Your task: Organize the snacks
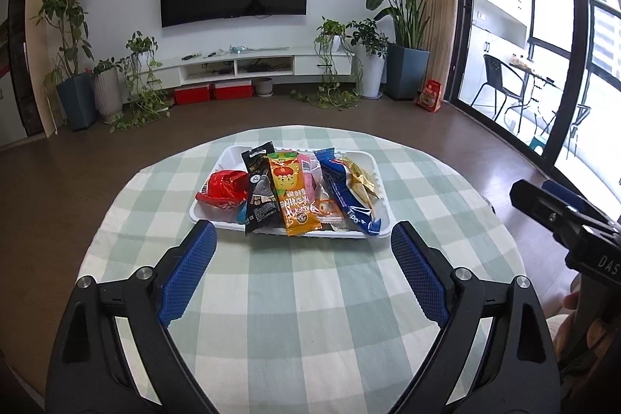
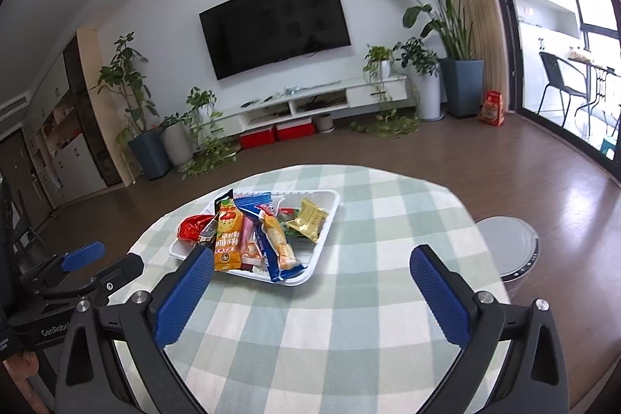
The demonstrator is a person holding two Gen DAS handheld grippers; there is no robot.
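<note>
While both tongs, left tongs and right tongs, gape wide and empty, snack packets fill white tray mid-surface.

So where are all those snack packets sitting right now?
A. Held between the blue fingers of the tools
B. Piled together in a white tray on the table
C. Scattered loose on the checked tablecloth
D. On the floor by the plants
B: the snack packets lie heaped in the white tray on the checked tablecloth, while the left tool and right tool are both open and empty.
</note>
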